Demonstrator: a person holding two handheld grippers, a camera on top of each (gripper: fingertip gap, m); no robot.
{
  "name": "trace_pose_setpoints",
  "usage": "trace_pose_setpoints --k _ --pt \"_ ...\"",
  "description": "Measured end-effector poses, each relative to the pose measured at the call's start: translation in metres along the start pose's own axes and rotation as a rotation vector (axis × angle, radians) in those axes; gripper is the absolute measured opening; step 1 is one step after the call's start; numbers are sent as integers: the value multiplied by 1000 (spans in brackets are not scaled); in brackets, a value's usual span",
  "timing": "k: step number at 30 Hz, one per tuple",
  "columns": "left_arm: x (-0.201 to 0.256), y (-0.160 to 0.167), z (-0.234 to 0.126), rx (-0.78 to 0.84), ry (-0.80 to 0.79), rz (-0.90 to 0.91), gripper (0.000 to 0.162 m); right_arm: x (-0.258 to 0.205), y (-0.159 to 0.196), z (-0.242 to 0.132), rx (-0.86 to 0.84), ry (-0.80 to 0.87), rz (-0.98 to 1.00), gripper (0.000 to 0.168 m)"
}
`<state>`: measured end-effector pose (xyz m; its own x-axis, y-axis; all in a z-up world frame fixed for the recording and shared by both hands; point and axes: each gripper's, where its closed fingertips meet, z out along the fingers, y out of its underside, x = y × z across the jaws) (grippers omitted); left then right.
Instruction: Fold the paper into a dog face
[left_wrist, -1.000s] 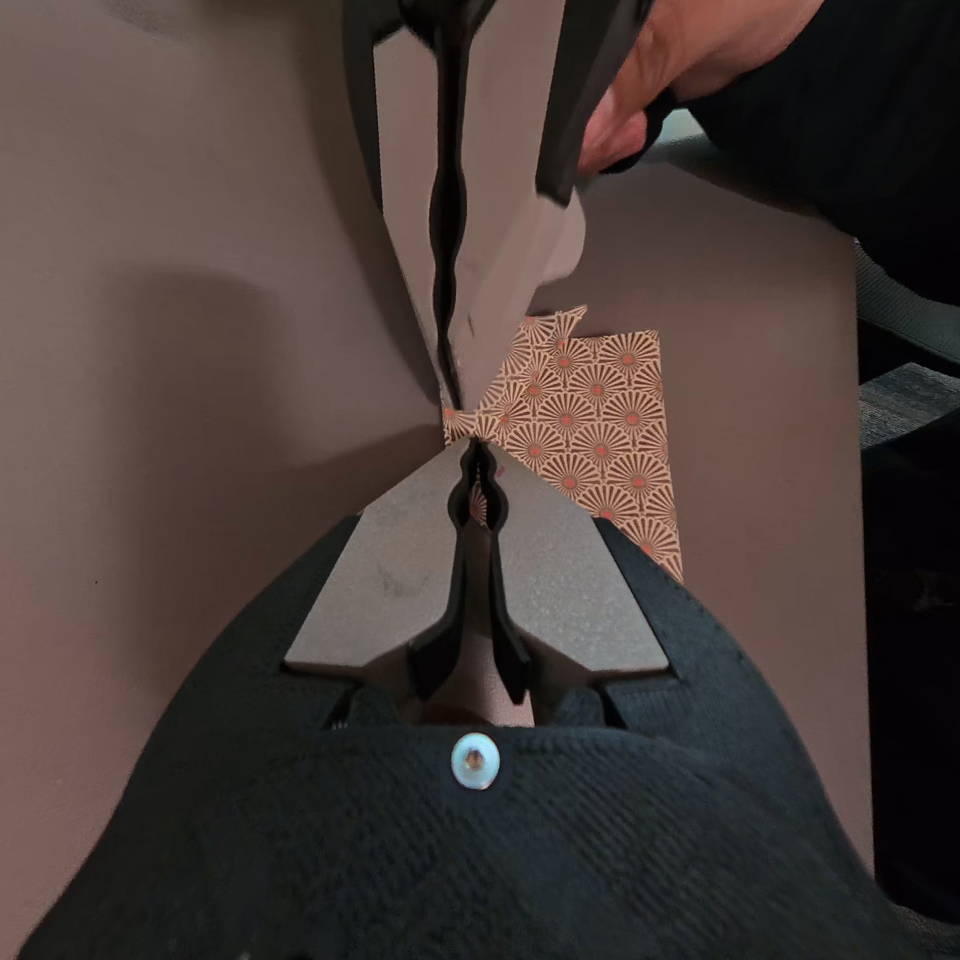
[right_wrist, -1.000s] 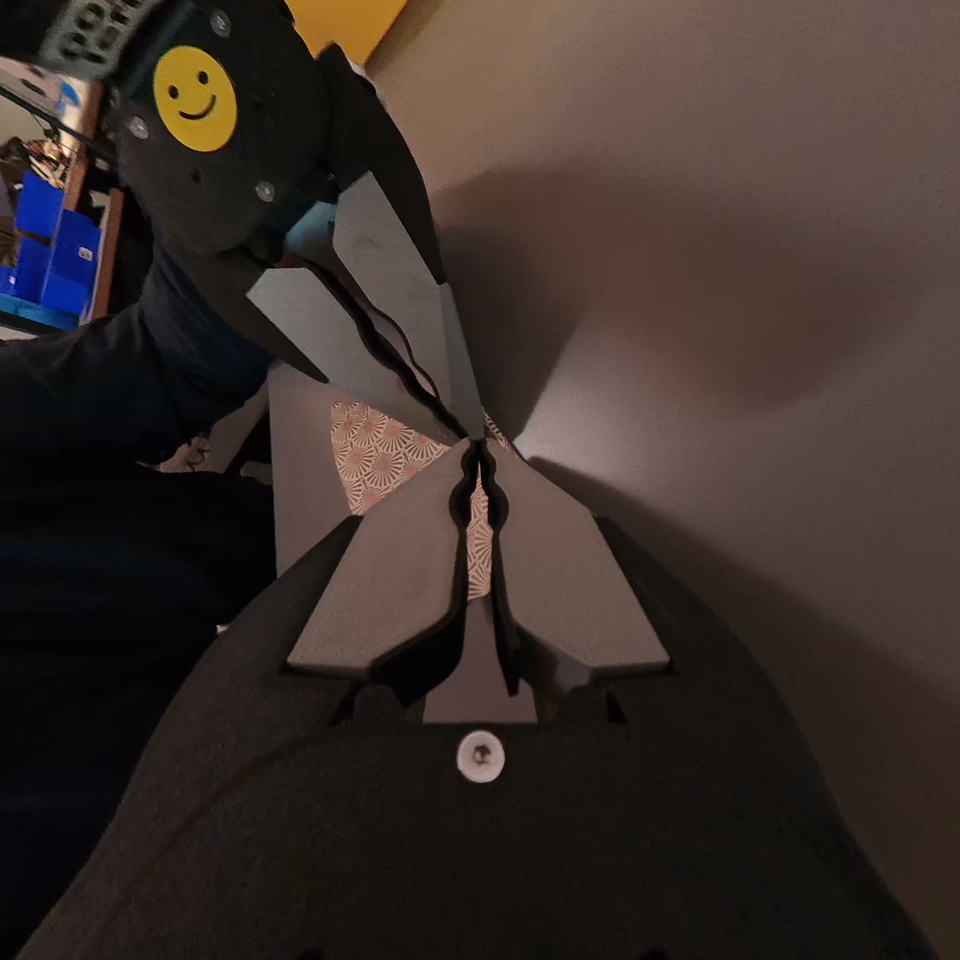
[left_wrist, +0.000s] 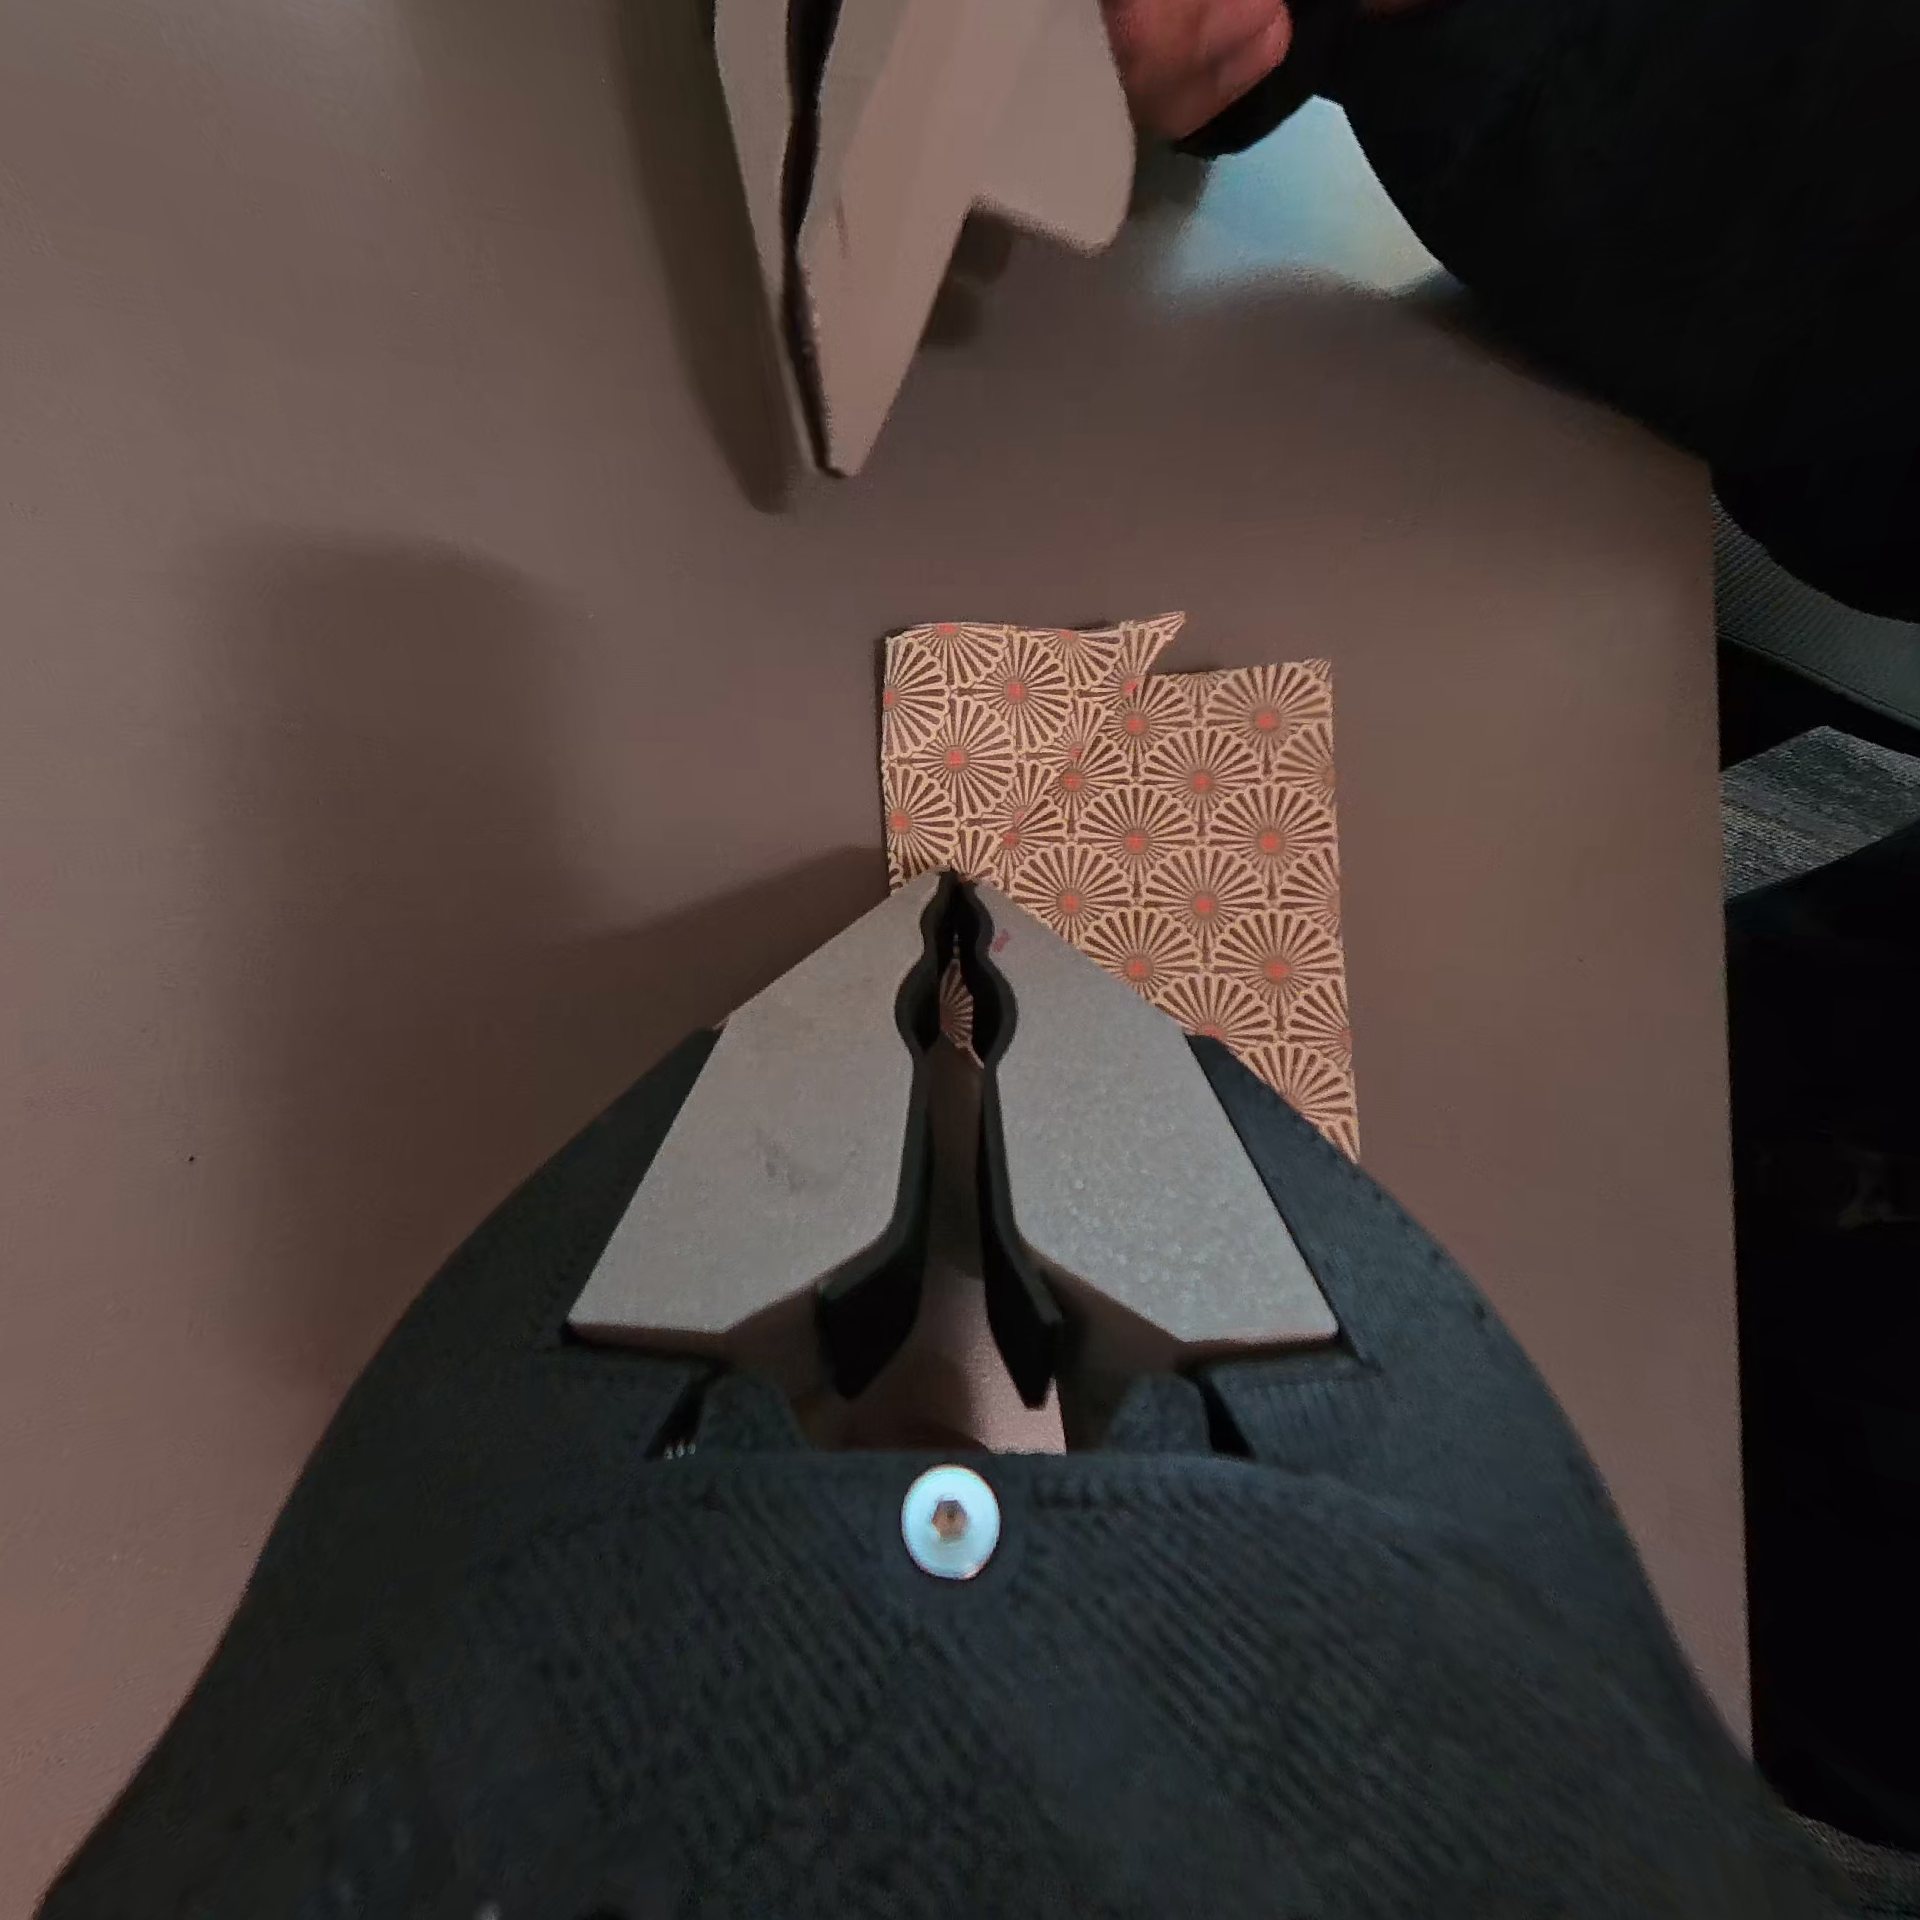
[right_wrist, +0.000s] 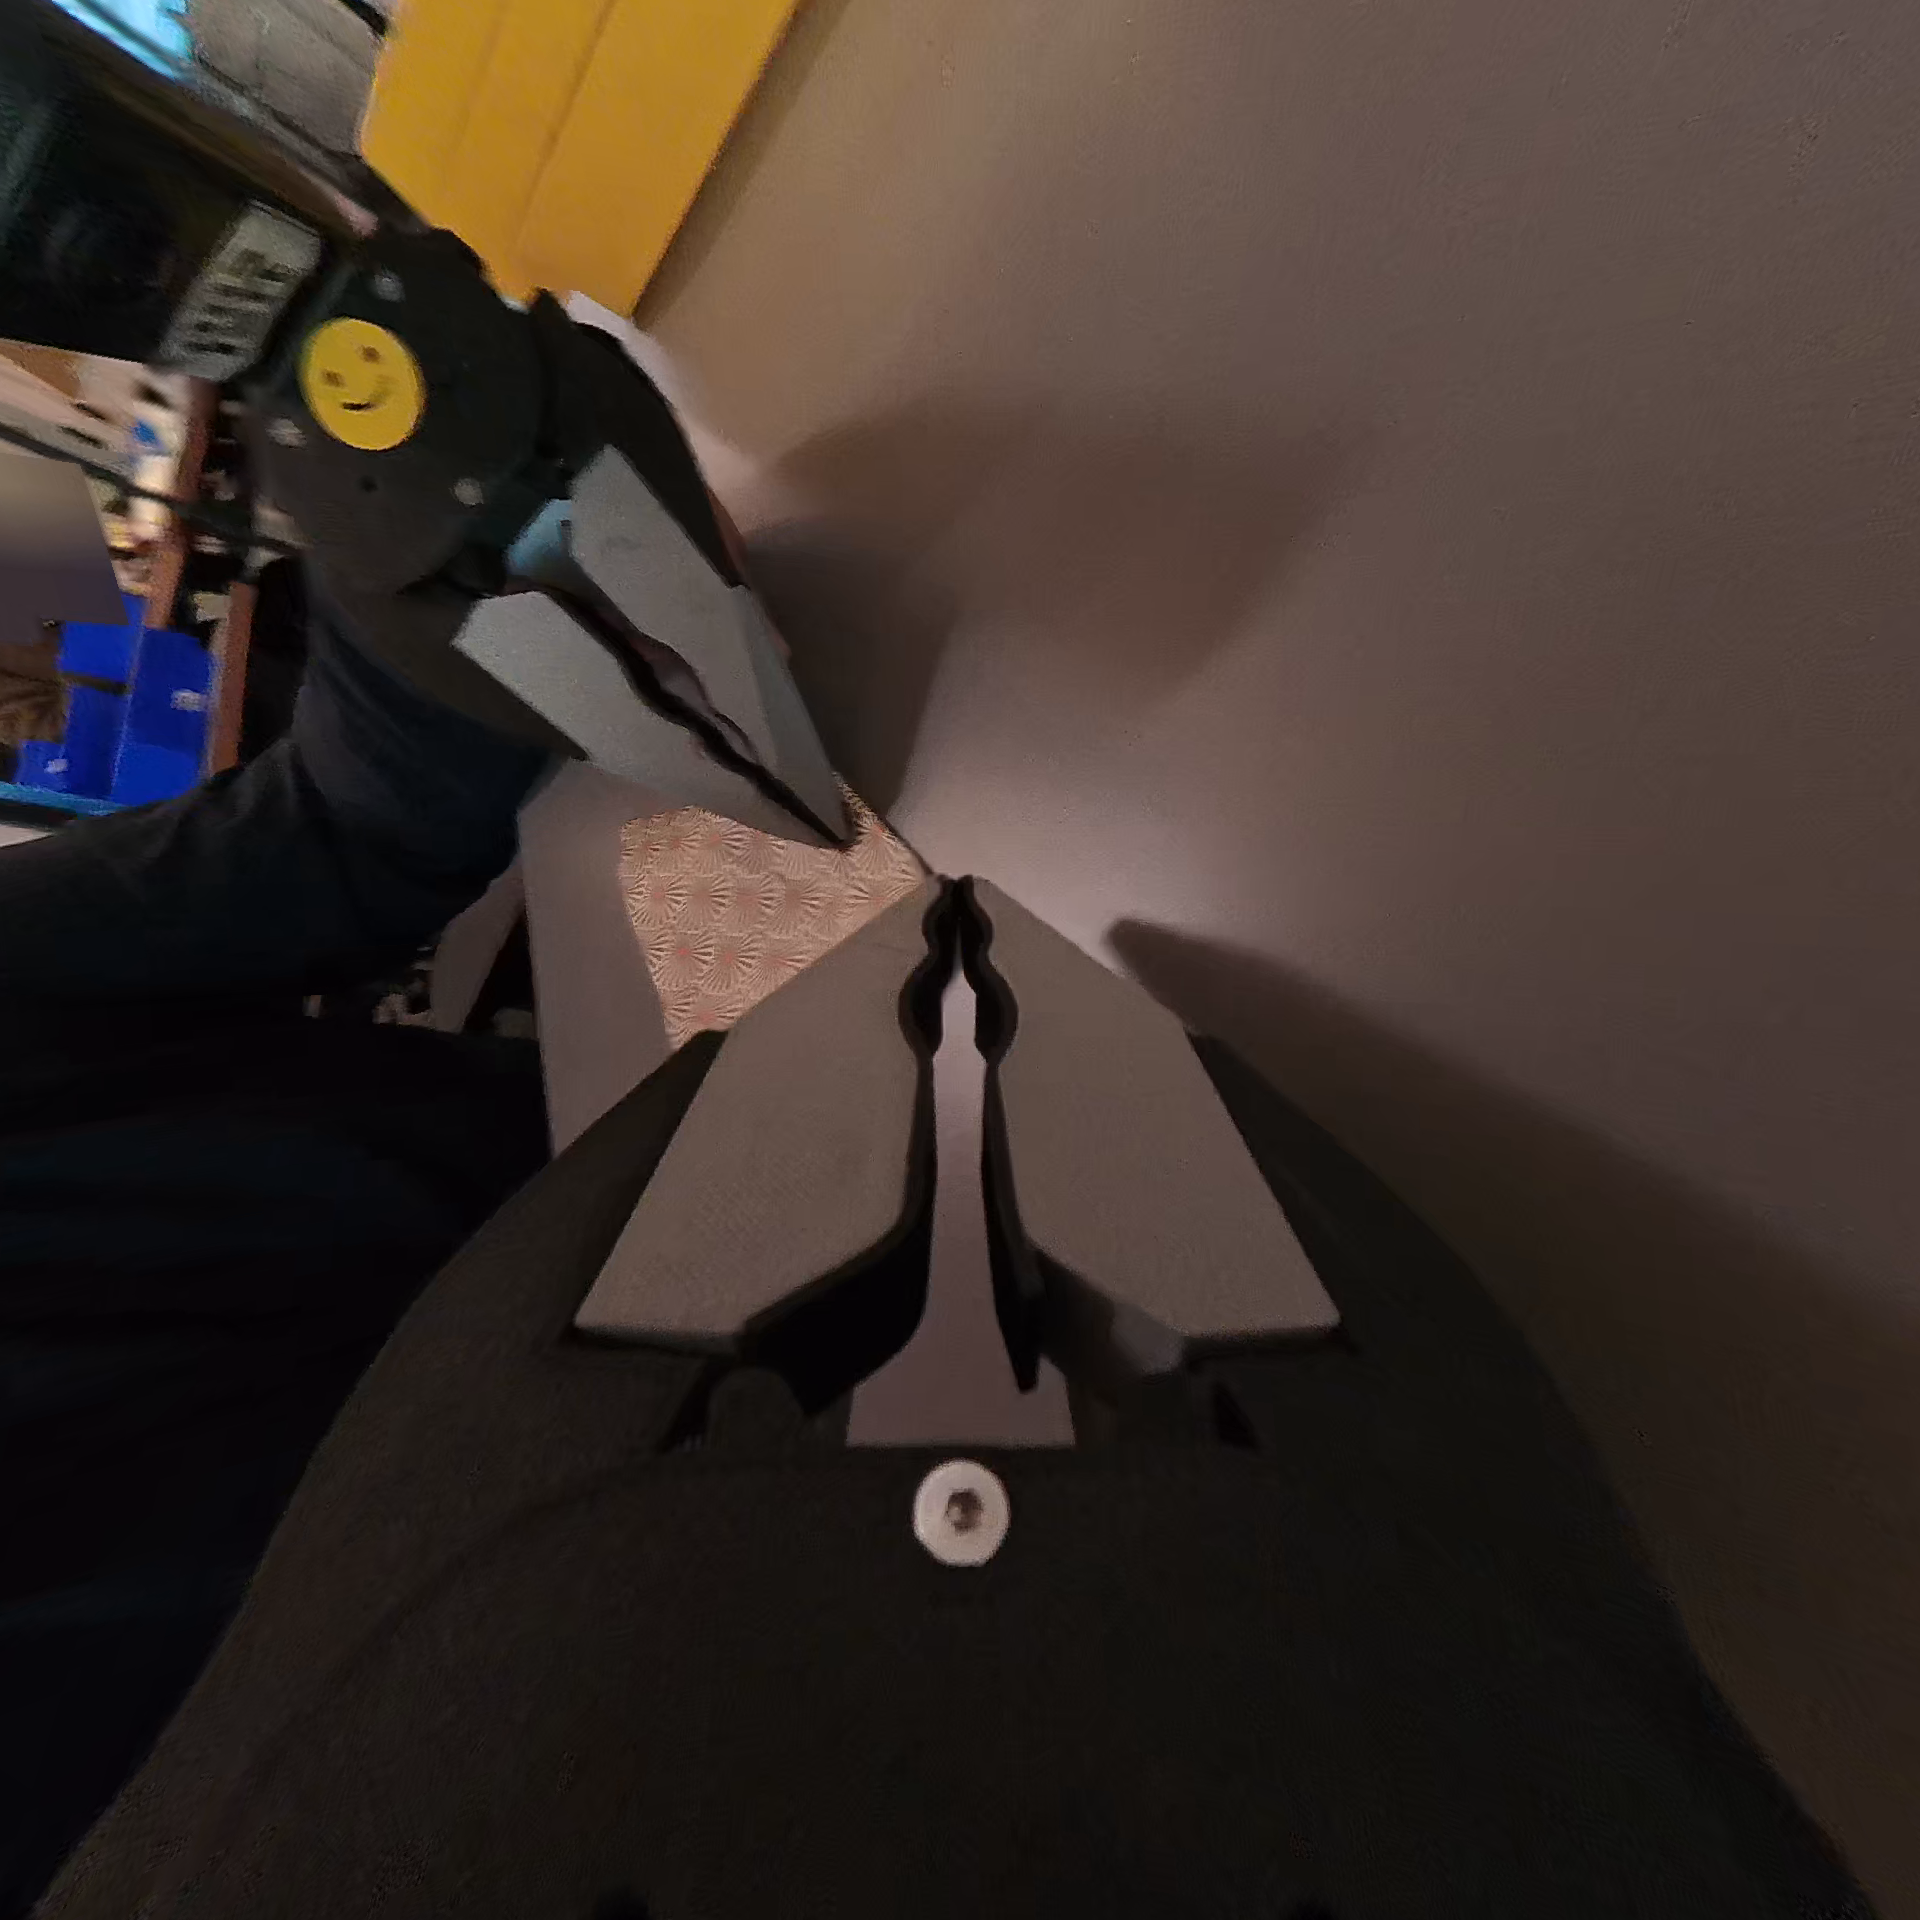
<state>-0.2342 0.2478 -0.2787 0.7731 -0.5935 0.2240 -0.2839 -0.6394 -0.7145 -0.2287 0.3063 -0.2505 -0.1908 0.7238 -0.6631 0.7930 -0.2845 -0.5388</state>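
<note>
Closed to a narrow slit, the left gripper (left_wrist: 951, 883) presses its tips down on the near left corner of the patterned paper (left_wrist: 1164, 831); whether it pinches a layer or only pins the sheet cannot be told, though paper shows through the gap between its jaws. The folded sheet lies flat on the brown worktop (left_wrist: 416, 727), close to the worktop's right edge, one raised flap jutting at its far edge. That hold, by appearance, anchors the paper so that a crease stays put.

Farther off, the right gripper (left_wrist: 826, 457) hangs above the bare worktop beyond the paper's far left corner, apart from it, jaws nearly together and carrying nothing. In the right wrist view its tips (right_wrist: 958, 883) sit just past the paper's corner, likely poised for the next fold.
</note>
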Motion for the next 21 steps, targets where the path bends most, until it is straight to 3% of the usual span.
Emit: trace_pose_setpoints --k 3,8,15,18,21 --pt "0 0 0 0 1 0 0 -26 0 12 -17 -129 -34 0" --pt "0 0 0 1 1 -1 0 -18 29 44 -197 -84 -26 0" --pt "0 0 0 1 7 1 0 -11 35 29 -196 -108 67 0" --pt "0 0 0 -4 13 21 0 -6 29 18 -172 -35 -1 0" --pt "1 -1 1 -9 27 68 0 -44 3 11 -31 -198 -94 0"
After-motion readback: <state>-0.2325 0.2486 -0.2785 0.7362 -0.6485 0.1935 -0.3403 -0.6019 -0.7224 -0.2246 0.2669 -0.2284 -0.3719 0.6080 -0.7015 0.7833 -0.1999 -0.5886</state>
